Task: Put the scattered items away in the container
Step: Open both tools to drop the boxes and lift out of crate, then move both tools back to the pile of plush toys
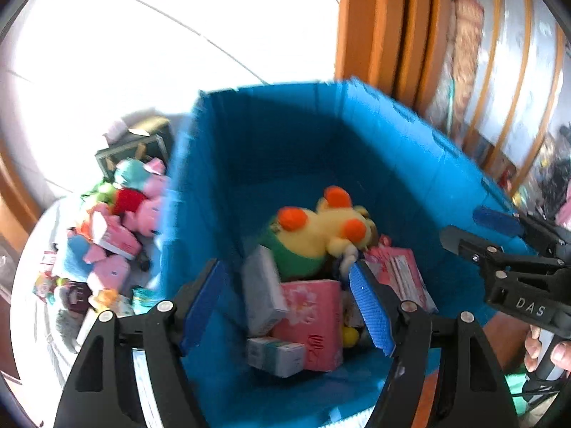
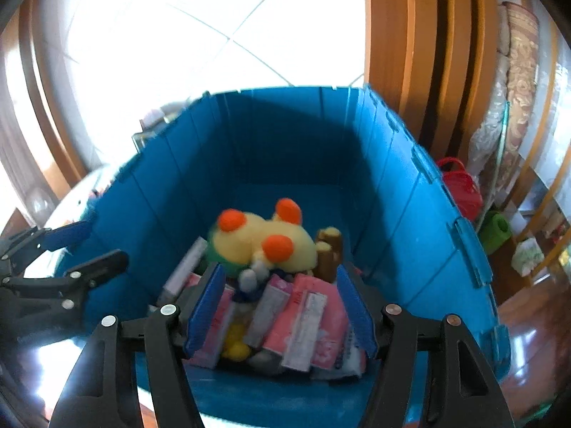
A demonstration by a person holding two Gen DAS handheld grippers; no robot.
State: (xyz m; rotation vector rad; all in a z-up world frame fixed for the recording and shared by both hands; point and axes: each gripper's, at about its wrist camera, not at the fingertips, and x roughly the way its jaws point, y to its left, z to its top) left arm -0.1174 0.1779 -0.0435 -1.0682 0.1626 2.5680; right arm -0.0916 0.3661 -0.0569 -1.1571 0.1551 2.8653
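A blue plastic crate (image 1: 392, 149) (image 2: 410, 196) holds a yellow plush with orange spots (image 1: 321, 228) (image 2: 260, 239), pink boxes (image 1: 314, 321) (image 2: 307, 321) and grey-white boxes (image 1: 264, 285). My left gripper (image 1: 289, 303) is open and empty above the crate's near side. My right gripper (image 2: 282, 310) is open and empty over the pile in the crate; it also shows at the right edge of the left wrist view (image 1: 478, 230). A heap of scattered toys and pink boxes (image 1: 110, 235) lies on a white surface left of the crate.
A dark green box (image 1: 135, 146) stands behind the heap. A wooden door frame (image 2: 410, 42) rises behind the crate. A red bag (image 2: 462, 185) and a green roll (image 2: 496, 232) sit right of the crate. The floor is pale tile (image 2: 214, 28).
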